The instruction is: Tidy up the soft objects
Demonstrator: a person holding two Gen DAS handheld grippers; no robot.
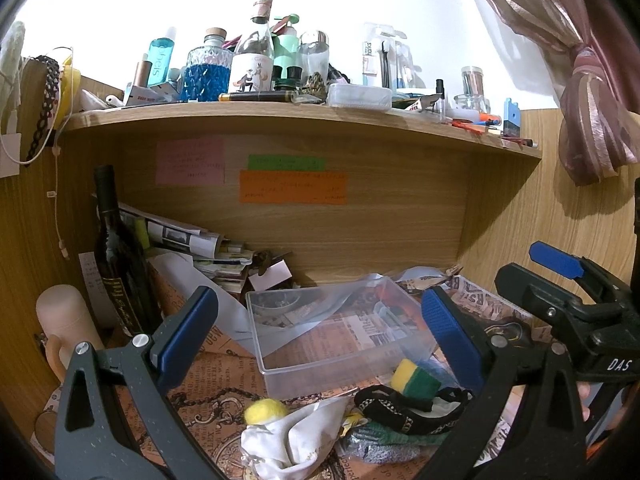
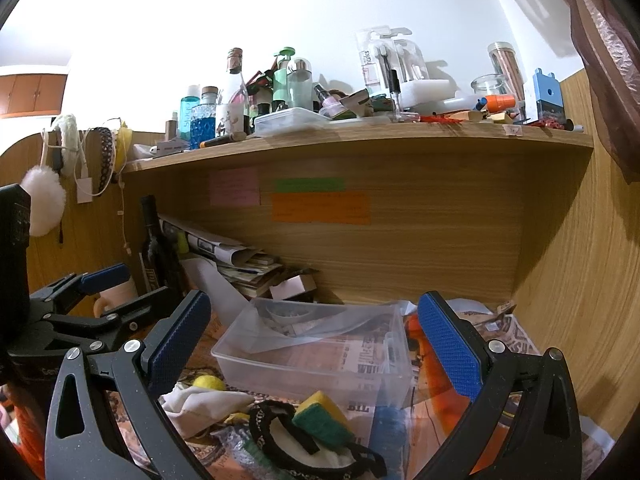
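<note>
As I look along my left gripper, its jaws gape wide and empty; the sponge lies between them, the box beyond. My right gripper likewise gapes, sponge low between its fingers, before the box.

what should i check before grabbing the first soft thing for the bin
1. Left gripper open, nothing between the fingers: ok.
2. Right gripper open, nothing held: ok.
3. Bin open on top, no soft item in it yet: ok. A clear plastic sheet drapes into it: not ok.
4. Sponge lies on top of the pile, uncovered: ok.
5. Black strap runs under the sponge and may drag along: not ok.
6. Yellow ball touches the white cloth; whether it is tangled: cannot tell.
</note>
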